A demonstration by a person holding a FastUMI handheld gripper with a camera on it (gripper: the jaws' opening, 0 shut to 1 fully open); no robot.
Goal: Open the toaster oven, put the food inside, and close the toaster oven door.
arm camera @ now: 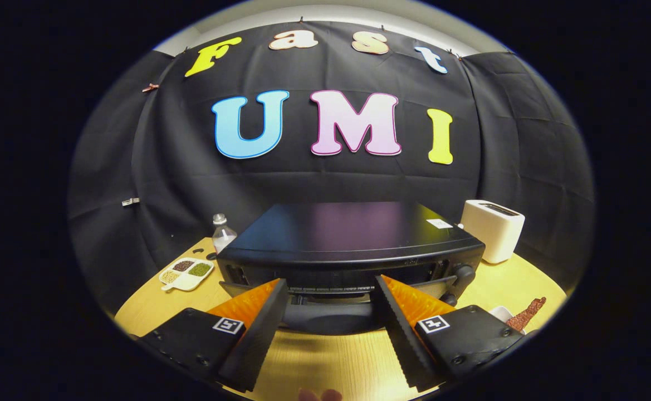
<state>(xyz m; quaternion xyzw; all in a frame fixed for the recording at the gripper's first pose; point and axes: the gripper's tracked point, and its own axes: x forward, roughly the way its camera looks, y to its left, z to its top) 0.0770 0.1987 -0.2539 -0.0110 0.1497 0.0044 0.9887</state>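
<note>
- At the lower left of the frame, a sectioned dish of grains and a clear bottle sit on the wooden table, likely parked clear of the work.
- Mid-frame, the toaster oven faces the gripper; its door hangs partly down between the spread fingers, which grip nothing, seemingly lined up to work it.
- At right stand a white toaster and, lower right, a reddish-brown food piece, apparently waiting to be loaded.
</note>
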